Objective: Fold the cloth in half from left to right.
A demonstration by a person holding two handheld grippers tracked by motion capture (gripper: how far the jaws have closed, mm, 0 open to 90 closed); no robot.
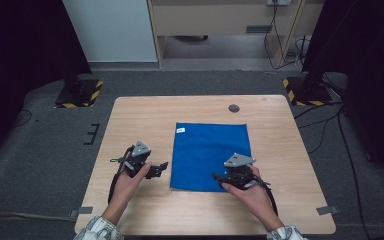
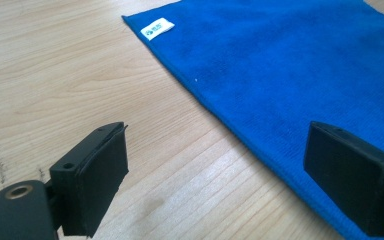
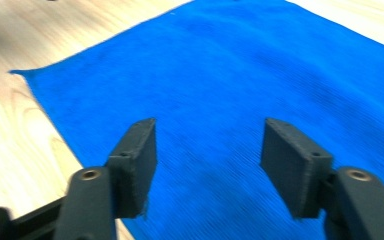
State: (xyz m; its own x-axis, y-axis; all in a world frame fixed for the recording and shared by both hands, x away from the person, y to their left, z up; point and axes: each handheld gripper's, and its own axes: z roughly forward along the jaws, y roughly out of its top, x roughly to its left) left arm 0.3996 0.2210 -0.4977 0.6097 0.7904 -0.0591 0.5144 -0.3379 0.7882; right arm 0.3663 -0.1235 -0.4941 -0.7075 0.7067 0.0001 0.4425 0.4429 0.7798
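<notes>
At centre of table (image 1: 130, 120), toward its near edge: blue cloth (image 1: 210, 150), flat. Left gripper (image 1: 163, 167) beside cloth's left edge, jaws wide, empty; right gripper (image 1: 216, 176) over near edge, half-open, gripping nothing.

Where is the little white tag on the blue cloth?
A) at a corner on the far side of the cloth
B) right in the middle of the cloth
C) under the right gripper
A: the white tag sits at the far left corner of the blue cloth, well away from the right gripper at the near edge.
</notes>
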